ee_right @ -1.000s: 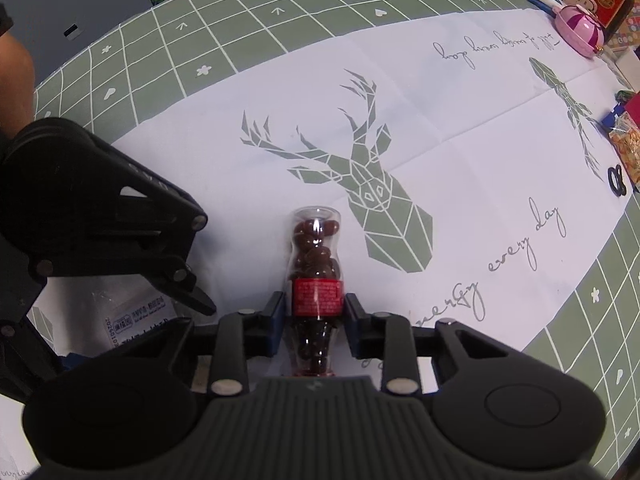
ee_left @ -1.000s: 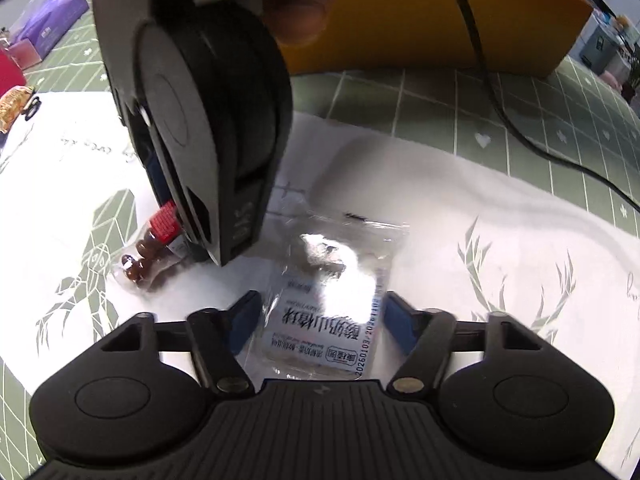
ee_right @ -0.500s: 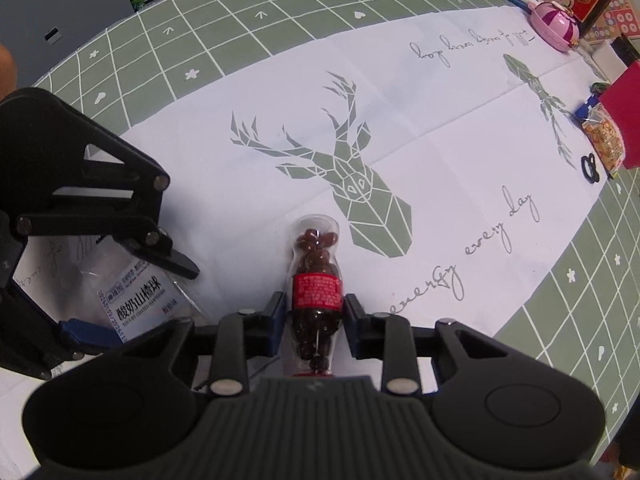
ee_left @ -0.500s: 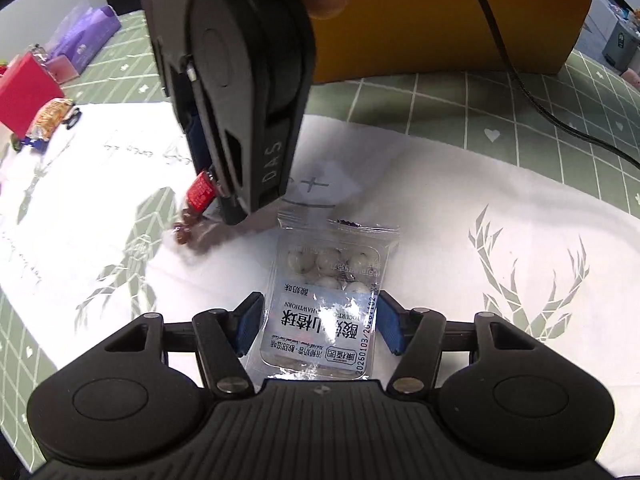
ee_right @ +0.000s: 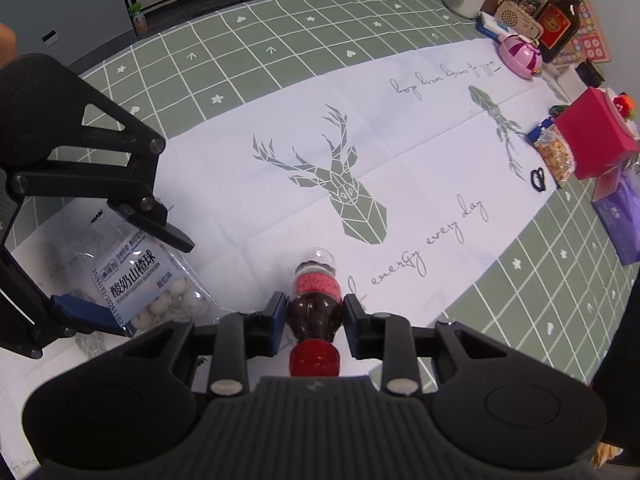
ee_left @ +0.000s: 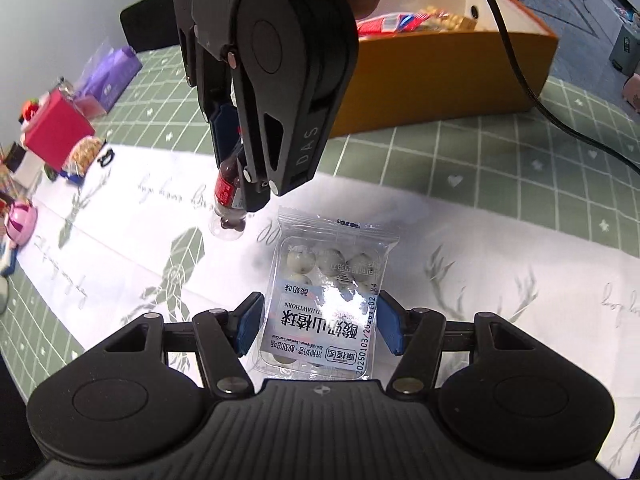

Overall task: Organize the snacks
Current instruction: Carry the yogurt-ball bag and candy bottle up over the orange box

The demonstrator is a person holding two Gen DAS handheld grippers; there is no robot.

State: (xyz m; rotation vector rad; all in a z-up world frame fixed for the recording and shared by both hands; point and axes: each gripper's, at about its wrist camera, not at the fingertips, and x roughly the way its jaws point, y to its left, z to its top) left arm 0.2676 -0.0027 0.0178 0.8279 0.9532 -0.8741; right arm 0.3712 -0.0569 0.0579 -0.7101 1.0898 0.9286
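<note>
A clear packet of white yogurt hawthorn balls (ee_left: 324, 300) hangs off the cloth, pinched at its sides by the blue pads of my left gripper (ee_left: 320, 320). A small cola-shaped bottle of brown chocolate beans (ee_right: 316, 300), with a red cap and red label, is clamped in my right gripper (ee_right: 315, 314) and points away from me above the table. In the left wrist view the right gripper hangs just beyond the packet, with the bottle (ee_left: 226, 196) sticking out below its fingers. The right wrist view shows the packet (ee_right: 136, 276) at the left.
An open orange box (ee_left: 520, 76) with snack packs inside stands behind the white deer runner (ee_right: 360, 160). A black cable (ee_left: 516, 72) runs across its front. At the table's far end lie a red box (ee_right: 596, 140), a peanut bag (ee_right: 554, 156) and a purple pack (ee_right: 620, 216).
My left jaws closed onto the packet. Both grippers then rose from the cloth with their snacks, and the inside of the orange box came into view.
</note>
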